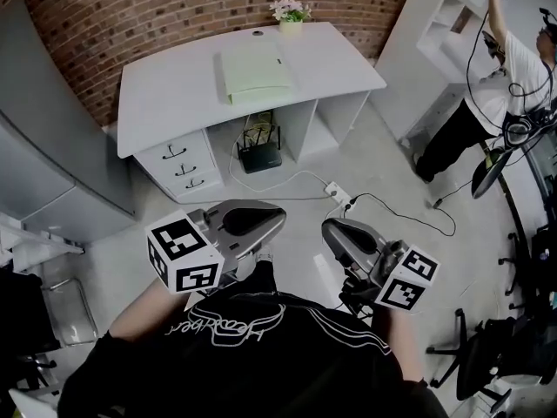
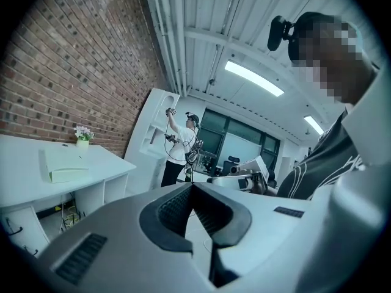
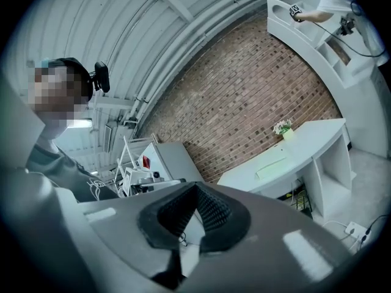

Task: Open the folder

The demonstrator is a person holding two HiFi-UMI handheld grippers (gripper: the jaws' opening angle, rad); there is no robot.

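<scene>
Pale green folder (image 1: 255, 72) lies flat, closed, mid white desk (image 1: 165, 90), near flower pot (image 1: 291, 14). Left gripper (image 1: 277, 216), right gripper (image 1: 327, 230) close to person's chest, well apart from desk. Both jaw pairs pressed together, nothing gripped.

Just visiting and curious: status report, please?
Left hand-held gripper, right hand-held gripper shut, empty. Folder closed on desk, untouched. Power strip on floor ahead.

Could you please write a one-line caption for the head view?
Left gripper and right gripper, both shut and empty, held short of the green folder on the white desk.
</scene>
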